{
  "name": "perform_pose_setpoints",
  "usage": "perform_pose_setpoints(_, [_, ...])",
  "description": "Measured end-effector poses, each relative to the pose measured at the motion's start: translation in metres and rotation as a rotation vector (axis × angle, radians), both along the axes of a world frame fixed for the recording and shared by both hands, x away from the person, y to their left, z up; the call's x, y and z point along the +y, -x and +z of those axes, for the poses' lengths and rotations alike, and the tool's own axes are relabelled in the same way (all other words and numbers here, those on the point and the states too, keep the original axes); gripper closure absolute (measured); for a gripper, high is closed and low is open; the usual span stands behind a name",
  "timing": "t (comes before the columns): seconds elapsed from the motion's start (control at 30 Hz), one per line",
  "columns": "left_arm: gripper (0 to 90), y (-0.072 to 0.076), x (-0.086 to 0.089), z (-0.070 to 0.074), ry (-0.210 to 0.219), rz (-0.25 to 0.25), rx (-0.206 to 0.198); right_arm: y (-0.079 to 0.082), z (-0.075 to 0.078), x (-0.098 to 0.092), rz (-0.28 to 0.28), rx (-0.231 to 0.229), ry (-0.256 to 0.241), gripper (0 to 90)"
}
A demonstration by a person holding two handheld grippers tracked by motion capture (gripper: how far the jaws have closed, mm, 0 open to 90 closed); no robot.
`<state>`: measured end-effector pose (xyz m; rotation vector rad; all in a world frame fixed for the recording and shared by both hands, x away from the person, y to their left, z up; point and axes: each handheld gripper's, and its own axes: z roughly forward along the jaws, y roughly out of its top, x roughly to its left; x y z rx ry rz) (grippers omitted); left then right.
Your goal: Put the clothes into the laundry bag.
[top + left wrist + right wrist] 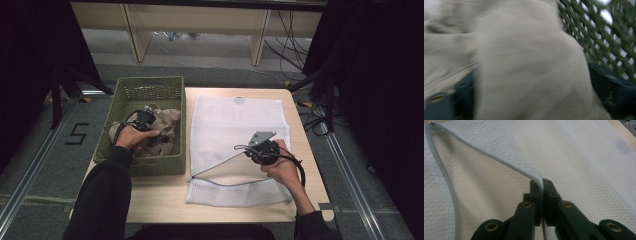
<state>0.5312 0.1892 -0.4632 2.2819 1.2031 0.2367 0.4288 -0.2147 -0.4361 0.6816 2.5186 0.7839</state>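
item 1: mesh laundry bag (235, 145), white, lying flat on the worktop (160, 200) at centre to 3 o'clock of the high view. its zip edge (486, 152) is lifted, so the mouth gapes toward 9 o'clock.

item 2: right tool (248, 148), at 4 o'clock on the bag. jaws closed on the upper zip edge of the mesh laundry bag, holding that lip raised off the lower layer; the pinch is plain in the right gripper view.

item 3: beige garment (162, 127), crumpled inside the green woven basket (150, 87), which stands at 9 o'clock, touching or just beside the bag's left edge.

item 4: left tool (145, 117), down in the basket on the garment. its own view is blurred cloth (524, 75) pressed close with basket lattice (609, 37) behind; whether the jaws are open or clamped on the cloth cannot be told.

step in hand, as judged: taking the garment out of the basket to load it into the held-open bag. to do it well, the left tool should take a firm bite of a thick fold, lift clear of the basket wall, and travel toward 3 o'clock into the mouth, while the right tool holds the lip high and steady so the opening does not collapse.

writing: a dark mark like a "5" (77, 134) on the floor at 9 o'clock of the basket. no brand or label readable on bag, basket or garment.
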Motion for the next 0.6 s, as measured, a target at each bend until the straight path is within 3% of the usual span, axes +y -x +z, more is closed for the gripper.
perform_pose_setpoints(0.03, [1.8, -0.001, -0.001, -0.004, -0.020, 0.011, 0.001, -0.002, 0.000, 0.000, 0.028, -0.016, 0.012, 88.3])
perform_pose_setpoints(0.07, [2.9, -0.001, -0.001, -0.004, -0.020, 0.011, 0.001, 0.001, -0.001, 0.001, 0.002, 0.010, 0.005, 88.2])
perform_pose_setpoints(0.1, [3.9, -0.003, -0.001, -0.012, -0.076, 0.004, -0.022, 0.001, -0.001, 0.001, 0.001, 0.006, 0.006, 88.2])
perform_pose_setpoints(0.2, [0.0, -0.004, -0.004, -0.020, -0.069, 0.024, -0.045, 0.000, -0.001, 0.000, 0.016, -0.007, 0.013, 88.1])
perform_pose_setpoints(0.23, [0.0, -0.004, -0.005, -0.020, -0.095, 0.021, -0.035, 0.001, -0.001, 0.000, 0.014, -0.004, 0.014, 88.1])
perform_pose_setpoints(0.27, [2.0, -0.004, -0.005, -0.020, -0.095, 0.021, -0.035, 0.001, -0.001, 0.000, 0.014, -0.004, 0.014, 88.1])
perform_pose_setpoints(0.3, [10.7, -0.004, -0.006, -0.020, -0.115, 0.024, -0.041, 0.001, -0.001, 0.000, 0.006, 0.006, 0.007, 88.1])
perform_pose_setpoints(0.33, [10.7, -0.004, -0.006, -0.019, -0.145, 0.037, -0.056, 0.001, -0.001, 0.000, 0.006, 0.006, 0.007, 88.1])
perform_pose_setpoints(0.37, [25.0, -0.004, -0.006, -0.018, -0.142, 0.054, -0.059, 0.001, -0.001, 0.000, 0.002, 0.003, 0.007, 88.1])
perform_pose_setpoints(0.4, [25.0, -0.004, -0.006, -0.018, -0.151, 0.058, -0.064, 0.001, -0.001, 0.000, 0.002, 0.003, 0.007, 88.1])
perform_pose_setpoints(0.47, [40.5, -0.003, -0.006, -0.015, -0.159, 0.046, -0.055, 0.002, 0.000, -0.001, 0.009, 0.003, 0.013, 88.2])
perform_pose_setpoints(0.6, [59.6, -0.001, -0.007, -0.011, -0.170, 0.041, -0.060, 0.002, 0.001, -0.001, 0.006, -0.001, 0.007, 88.1])
